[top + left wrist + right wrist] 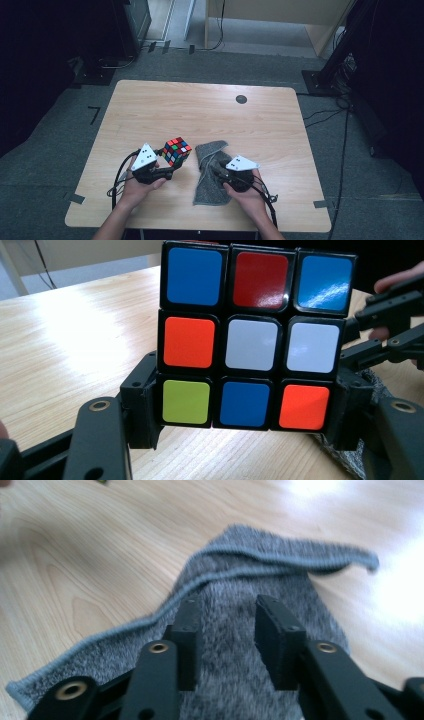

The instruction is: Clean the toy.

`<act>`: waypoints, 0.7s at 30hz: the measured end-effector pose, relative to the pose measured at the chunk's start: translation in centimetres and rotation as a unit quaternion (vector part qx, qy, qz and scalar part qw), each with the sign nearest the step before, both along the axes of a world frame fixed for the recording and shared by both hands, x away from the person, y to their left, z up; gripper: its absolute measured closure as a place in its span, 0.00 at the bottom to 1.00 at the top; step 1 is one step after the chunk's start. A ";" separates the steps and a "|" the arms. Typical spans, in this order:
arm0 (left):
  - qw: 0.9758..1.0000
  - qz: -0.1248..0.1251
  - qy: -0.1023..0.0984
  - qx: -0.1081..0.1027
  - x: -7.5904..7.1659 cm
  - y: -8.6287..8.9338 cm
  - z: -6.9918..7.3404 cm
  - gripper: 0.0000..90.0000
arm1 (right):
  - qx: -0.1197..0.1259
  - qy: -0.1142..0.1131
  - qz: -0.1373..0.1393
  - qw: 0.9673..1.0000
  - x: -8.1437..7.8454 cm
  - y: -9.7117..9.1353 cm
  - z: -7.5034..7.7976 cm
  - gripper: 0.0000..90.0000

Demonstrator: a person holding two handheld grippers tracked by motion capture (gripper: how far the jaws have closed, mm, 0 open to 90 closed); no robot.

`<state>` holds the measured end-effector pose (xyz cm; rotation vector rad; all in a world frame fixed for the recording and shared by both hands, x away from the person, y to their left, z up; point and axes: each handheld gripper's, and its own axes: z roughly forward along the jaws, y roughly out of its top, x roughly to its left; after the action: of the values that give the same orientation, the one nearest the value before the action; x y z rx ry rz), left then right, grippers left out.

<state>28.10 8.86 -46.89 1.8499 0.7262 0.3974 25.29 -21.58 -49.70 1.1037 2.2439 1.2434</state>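
Note:
A scrambled Rubik's cube [176,151] is held just above the wooden table [210,115] at the front left. My left gripper [171,164] is shut on it, its jaws pressing on the cube's two sides. In the left gripper view the cube [255,335] shows blue, red, white, orange and green stickers between my left gripper's [245,415] jaws. A rumpled grey cloth [206,182] lies to the cube's right. My right gripper [218,167] hovers low over the cloth [260,577]. In the right gripper view my right gripper [227,617] is open, with a narrow gap and cloth pile below.
A small black round cap [241,99] sits in the tabletop at the back right. Dark stands and cables [345,125] line the carpet to the right of the table. In the left gripper view, the right gripper's arms [395,325] reach in at the right edge.

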 end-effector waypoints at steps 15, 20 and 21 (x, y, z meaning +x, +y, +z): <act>1.000 0.007 0.000 -0.011 0.1 0.6 0.4 0.37 | 0.047 0.038 0.033 0.998 -0.9 2.8 -1.0 0.58; 1.000 0.012 0.004 -0.025 0.4 1.7 0.6 0.37 | 0.042 -0.079 0.059 0.994 -0.1 2.0 2.3 0.37; 1.000 0.012 0.006 -0.028 0.4 1.7 0.6 0.37 | 0.033 -0.094 0.064 0.993 0.2 2.0 2.7 0.34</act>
<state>28.52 10.60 -46.27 1.7942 0.7605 0.3783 25.46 -19.54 -46.96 0.8374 2.1740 1.4182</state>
